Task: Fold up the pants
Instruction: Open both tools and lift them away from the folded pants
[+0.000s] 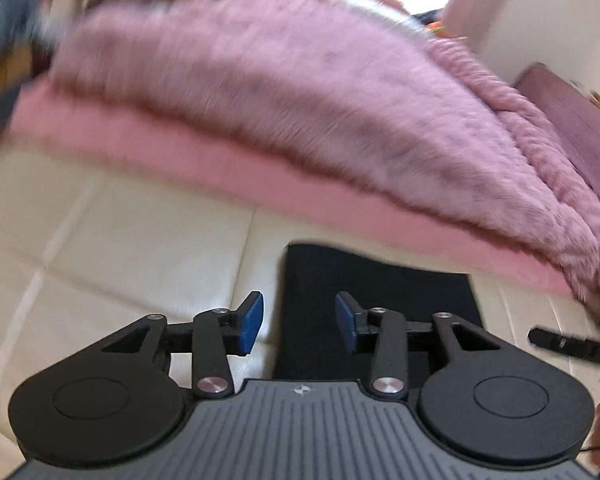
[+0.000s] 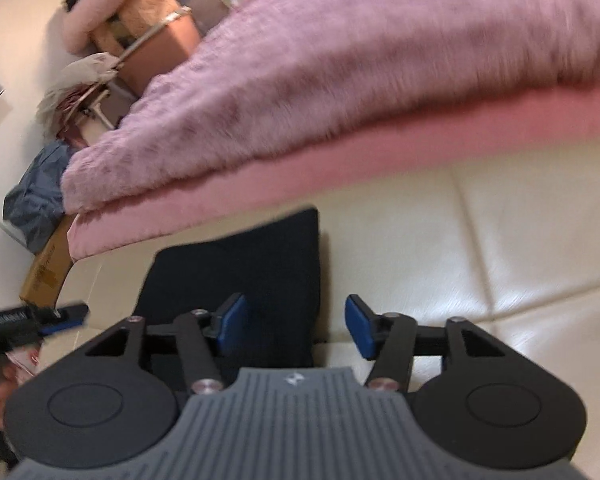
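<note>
**Both claws open over the dark pants**

The pants (image 1: 376, 292) are dark, almost black. They lie flat as a neat block on a cream couch (image 1: 120, 240). In the right view the pants (image 2: 256, 264) sit in the middle, just below a pink blanket (image 2: 340, 80).

The left claw (image 1: 299, 322) is wide open. Its two blue pads (image 1: 252, 320) are far apart and nothing is between them. One pad is over the bare couch, just beside the left edge of the pants. The other pad is over the dark cloth. The pictures do not show if the pads touch the cloth.

The right claw (image 2: 298, 326) is wide open too, and it holds nothing. Its left pad (image 2: 232, 324) is over the pants. Its right pad is over the cream couch (image 2: 480, 240), just past the right edge of the pants. You cannot tell if it touches.

Each claw peeks into the other one's view from the side, low and near the pants.

The fluffy blanket (image 1: 300, 100) lies behind the pants, with a smooth pink layer under it. The far edge of the pants is near that pink layer. Far back in the right view there is a brown box (image 2: 48, 272) and some blue cloth (image 2: 36, 196), well away from the pants. Both views are a bit blurry.
</note>
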{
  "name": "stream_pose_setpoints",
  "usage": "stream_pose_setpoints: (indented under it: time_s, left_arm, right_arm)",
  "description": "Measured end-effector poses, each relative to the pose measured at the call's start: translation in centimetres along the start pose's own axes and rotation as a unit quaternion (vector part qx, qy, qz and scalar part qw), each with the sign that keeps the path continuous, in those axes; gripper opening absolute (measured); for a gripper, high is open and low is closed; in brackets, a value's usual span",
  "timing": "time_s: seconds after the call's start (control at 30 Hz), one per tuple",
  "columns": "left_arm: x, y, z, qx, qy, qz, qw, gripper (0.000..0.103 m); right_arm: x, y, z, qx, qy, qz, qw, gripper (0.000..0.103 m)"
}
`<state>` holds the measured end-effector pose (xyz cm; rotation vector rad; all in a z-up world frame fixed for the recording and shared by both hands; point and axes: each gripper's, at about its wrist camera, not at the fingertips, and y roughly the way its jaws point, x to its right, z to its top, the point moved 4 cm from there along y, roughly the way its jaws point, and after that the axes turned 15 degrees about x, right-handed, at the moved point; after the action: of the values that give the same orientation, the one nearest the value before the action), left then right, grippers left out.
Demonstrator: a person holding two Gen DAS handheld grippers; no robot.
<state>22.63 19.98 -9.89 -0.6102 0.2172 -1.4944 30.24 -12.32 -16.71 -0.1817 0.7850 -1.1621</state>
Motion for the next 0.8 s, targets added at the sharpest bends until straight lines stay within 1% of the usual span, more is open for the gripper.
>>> stream_pose_setpoints:
  time_s: [0.03,0.07,0.1,0.13,0.17,0.23,0.3,0.37,0.43,0.47,0.5,0.57,0.63,0.73,0.8]
  left_arm:
    - [1.1,-1.3,0.5,0.017,0.02,-0.002,0.9997,0.053]
    - [2.4,-2.7,1.0,0.036,0.044,-0.004,0.9984,0.056]
    - [3.5,-4.0,1.3,0.052,0.064,-0.005,0.9966,0.062]
    - [4.6,-5.3,1.7,0.07,0.083,-0.004,0.9941,0.066]
    - [5.7,-6.6,2.0,0.086,0.098,-0.002,0.9915,0.071]
    - [7.8,-8.6,2.7,0.121,0.124,0.004,0.9849,0.077]
    - [9.5,-10.9,3.0,0.157,0.149,0.014,0.9762,0.091]
    - [10.8,-13.4,2.9,0.196,0.17,0.023,0.9655,0.092]
    - [11.7,-15.1,2.5,0.223,0.186,0.036,0.9562,0.097]
    - [12.1,-15.8,2.3,0.23,0.19,0.045,0.9534,0.099]
    - [12.7,-15.8,2.1,0.236,0.19,0.051,0.9517,0.1]
    - [13.2,-16.7,1.2,0.24,0.187,0.056,0.9508,0.1]
    - [13.6,-17.3,0.2,0.234,0.184,0.054,0.9533,0.101]
    - [13.4,-17.7,-1.2,0.218,0.162,0.056,0.9607,0.101]
    - [12.8,-17.8,-2.3,0.197,0.144,0.056,0.9681,0.101]
  right_arm:
    - [-0.7,-1.2,0.5,0.013,-0.016,0.002,1.0,0.062]
    - [-1.4,-2.4,1.0,0.027,-0.033,0.003,0.999,0.068]
    - [-2.3,-3.8,1.4,0.044,-0.052,0.005,0.998,0.073]
    - [-3.2,-5.3,1.9,0.061,-0.072,0.009,0.995,0.076]
    - [-4.0,-6.7,2.2,0.077,-0.092,0.013,0.993,0.08]
    - [-5.8,-9.7,2.8,0.112,-0.132,0.018,0.985,0.082]
    - [-7.3,-12.7,3.2,0.146,-0.165,0.018,0.975,0.082]
    - [-8.6,-15.2,3.1,0.174,-0.195,0.01,0.965,0.082]
    - [-9.7,-17.3,2.6,0.189,-0.225,-0.002,0.956,0.082]
    - [-10.1,-18.2,2.1,0.196,-0.239,-0.008,0.951,0.082]
    - [-10.5,-19.0,1.6,0.201,-0.249,-0.012,0.947,0.082]
    - [-10.9,-20.4,0.6,0.21,-0.251,-0.015,0.945,0.082]
    - [-11.2,-21.5,-0.5,0.213,-0.233,-0.015,0.949,0.082]
    - [-11.2,-22.4,-2.4,0.199,-0.202,-0.024,0.959,0.082]
    - [-11.3,-22.9,-3.7,0.198,-0.192,-0.026,0.961,0.082]
